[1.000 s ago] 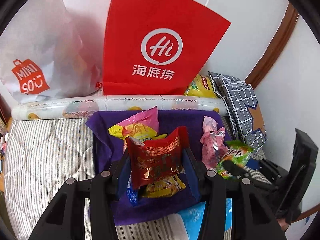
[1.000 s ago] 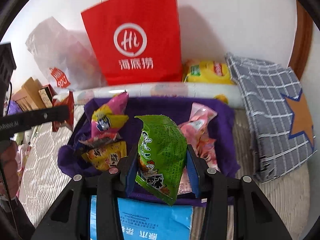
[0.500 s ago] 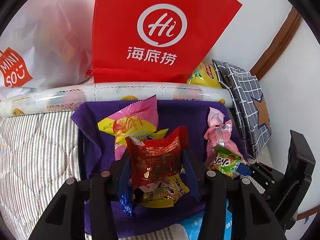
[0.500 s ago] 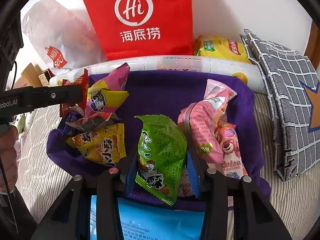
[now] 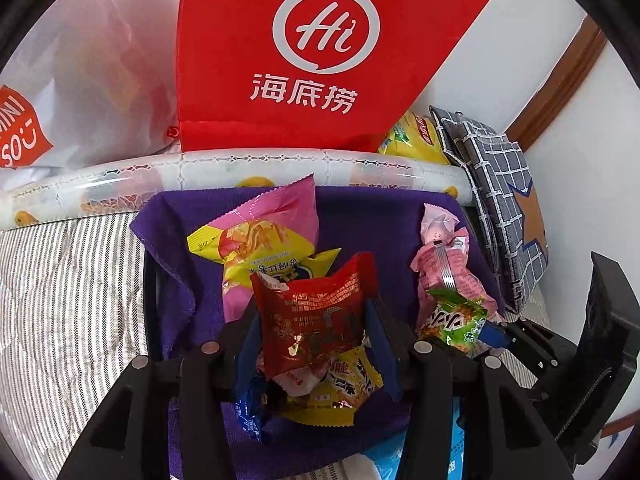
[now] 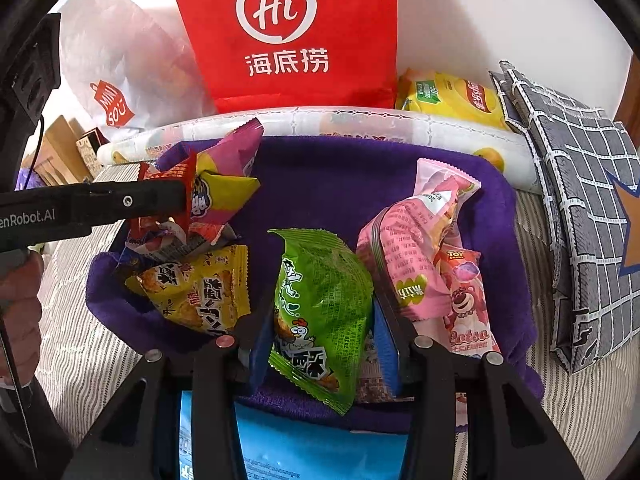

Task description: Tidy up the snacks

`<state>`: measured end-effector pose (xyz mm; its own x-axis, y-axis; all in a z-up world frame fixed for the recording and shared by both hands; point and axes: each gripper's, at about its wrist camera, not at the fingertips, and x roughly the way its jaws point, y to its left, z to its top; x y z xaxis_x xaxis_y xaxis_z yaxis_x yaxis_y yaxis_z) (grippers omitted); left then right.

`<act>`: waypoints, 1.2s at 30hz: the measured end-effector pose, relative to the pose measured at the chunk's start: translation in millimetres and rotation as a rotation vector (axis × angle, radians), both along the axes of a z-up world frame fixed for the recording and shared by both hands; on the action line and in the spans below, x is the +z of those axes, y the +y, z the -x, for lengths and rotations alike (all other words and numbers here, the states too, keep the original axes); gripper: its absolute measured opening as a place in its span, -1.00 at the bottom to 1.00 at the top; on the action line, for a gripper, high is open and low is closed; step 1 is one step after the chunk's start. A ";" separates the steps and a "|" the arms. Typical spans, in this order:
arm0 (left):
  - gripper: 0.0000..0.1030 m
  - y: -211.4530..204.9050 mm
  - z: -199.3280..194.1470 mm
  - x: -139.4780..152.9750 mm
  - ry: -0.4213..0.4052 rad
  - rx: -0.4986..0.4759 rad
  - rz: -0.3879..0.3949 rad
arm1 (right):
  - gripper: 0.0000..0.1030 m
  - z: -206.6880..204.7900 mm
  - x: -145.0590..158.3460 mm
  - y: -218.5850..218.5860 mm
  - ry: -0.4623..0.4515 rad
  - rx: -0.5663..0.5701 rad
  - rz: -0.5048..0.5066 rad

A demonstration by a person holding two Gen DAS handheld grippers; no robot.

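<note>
My left gripper [image 5: 314, 320] is shut on a red snack packet [image 5: 316, 320] and holds it low over the left side of a basket lined with purple cloth [image 5: 368, 216]. My right gripper [image 6: 324, 316] is shut on a green snack packet [image 6: 320, 312] over the basket's front middle [image 6: 332, 184]. Under the red packet lie a pink-and-yellow chip bag [image 5: 260, 236] and a yellow packet [image 5: 344, 384]. Pink packets [image 6: 420, 248] lie at the basket's right. The green packet also shows in the left wrist view [image 5: 456, 320].
A red paper bag [image 5: 320, 60] and a white plastic bag [image 5: 80, 80] stand behind the basket, behind a rolled sheet [image 5: 240, 164]. A yellow chip bag [image 6: 452, 96] and a grey checked bag [image 6: 580, 200] lie at the back right. A blue packet [image 6: 312, 448] lies in front.
Both grippers have moved forward and down over the basket with their packets still held. The basket and its snacks now fill more of both views.
</note>
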<state>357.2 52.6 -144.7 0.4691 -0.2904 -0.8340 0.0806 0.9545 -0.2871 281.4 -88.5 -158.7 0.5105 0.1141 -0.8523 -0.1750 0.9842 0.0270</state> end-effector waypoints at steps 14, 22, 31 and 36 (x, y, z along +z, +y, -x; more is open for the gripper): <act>-0.06 -1.0 -0.3 -7.5 0.018 -0.008 -0.002 | -0.10 1.2 0.8 1.3 -0.009 0.001 0.010; -0.05 -0.2 -0.3 -8.8 0.025 -0.010 0.000 | -0.01 2.8 1.9 0.5 -0.016 -0.003 0.016; 0.25 -0.9 2.7 -1.7 0.017 -0.009 -0.008 | 0.17 7.2 6.9 1.0 -0.036 -0.005 0.028; 0.33 -1.1 9.2 10.3 -0.010 -0.009 -0.020 | 0.36 12.6 17.7 -0.6 -0.066 -0.025 0.021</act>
<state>348.0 51.5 -134.4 0.4747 -0.2780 -0.8351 0.0914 0.9592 -0.2674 268.8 -89.1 -140.9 0.5684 0.0835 -0.8185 -0.1514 0.9885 -0.0044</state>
